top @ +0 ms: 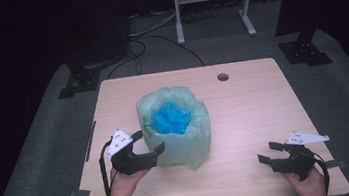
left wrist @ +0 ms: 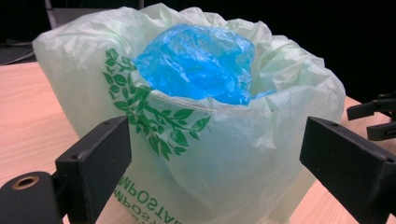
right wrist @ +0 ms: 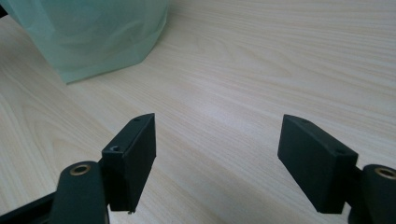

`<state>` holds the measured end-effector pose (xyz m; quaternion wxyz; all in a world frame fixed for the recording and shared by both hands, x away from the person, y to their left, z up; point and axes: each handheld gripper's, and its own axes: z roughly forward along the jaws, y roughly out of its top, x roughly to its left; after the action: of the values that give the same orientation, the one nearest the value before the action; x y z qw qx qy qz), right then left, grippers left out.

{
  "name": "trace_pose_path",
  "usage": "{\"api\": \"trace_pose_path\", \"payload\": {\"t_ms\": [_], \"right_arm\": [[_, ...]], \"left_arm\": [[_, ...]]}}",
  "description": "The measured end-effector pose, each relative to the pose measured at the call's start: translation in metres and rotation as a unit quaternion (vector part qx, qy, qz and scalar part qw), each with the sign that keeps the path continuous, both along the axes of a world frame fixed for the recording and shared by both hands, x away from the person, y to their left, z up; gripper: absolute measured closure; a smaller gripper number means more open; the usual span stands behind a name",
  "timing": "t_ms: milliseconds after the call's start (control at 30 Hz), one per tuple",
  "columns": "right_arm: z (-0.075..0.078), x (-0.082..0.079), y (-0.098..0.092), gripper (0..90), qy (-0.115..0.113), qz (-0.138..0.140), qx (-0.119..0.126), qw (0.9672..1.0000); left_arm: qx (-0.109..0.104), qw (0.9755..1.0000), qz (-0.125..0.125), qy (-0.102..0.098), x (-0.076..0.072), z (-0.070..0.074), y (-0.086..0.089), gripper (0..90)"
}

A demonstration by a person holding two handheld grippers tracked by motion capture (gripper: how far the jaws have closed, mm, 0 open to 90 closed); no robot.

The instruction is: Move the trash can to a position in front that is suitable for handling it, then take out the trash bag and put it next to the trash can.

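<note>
Risk: the green bag [left wrist: 224, 154] is thin, slack film. If my left claw [top: 150, 154] closes on one loose fold, I judge it could tear or pull the rim askew, and the blue bag [left wrist: 201, 60] inside could spill out. A shove from the side might tip the whole bundle.

Left claw: released, jaws wide, the green bag between and just ahead of them, near its lower side; contact unclear.

Right claw [top: 272, 154]: released, grasping nothing, over bare table [right wrist: 261, 70], well apart from the bag, which stands mid-table.
</note>
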<state>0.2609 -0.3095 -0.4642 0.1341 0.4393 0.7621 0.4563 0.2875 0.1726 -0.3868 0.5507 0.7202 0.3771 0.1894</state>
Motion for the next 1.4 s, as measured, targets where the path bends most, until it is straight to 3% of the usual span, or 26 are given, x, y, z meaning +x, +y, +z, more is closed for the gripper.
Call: {"api": "trace_pose_path", "payload": {"t_ms": [767,867,1200,1400], "right_arm": [[-0.001,0.001,-0.002,27.1,0.004,-0.003,0.0,1.0],[0.0,0.001,-0.003,27.1,0.003,-0.006,0.003,1.0],[0.004,0.001,-0.002,27.1,-0.003,-0.008,-0.001,1.0],[0.006,0.0,-0.002,27.2,-0.007,-0.007,-0.003,1.0]], "left_arm": [[-0.012,0.9997,0.019,0.005,-0.001,0.006,0.008,7.8],[-0.023,0.9995,0.019,0.004,-0.001,0.008,0.011,7.8],[-0.042,0.9984,0.037,0.007,0.008,0.019,0.017,7.9],[-0.033,0.9972,0.062,0.024,0.023,0.021,0.017,8.1]]}}
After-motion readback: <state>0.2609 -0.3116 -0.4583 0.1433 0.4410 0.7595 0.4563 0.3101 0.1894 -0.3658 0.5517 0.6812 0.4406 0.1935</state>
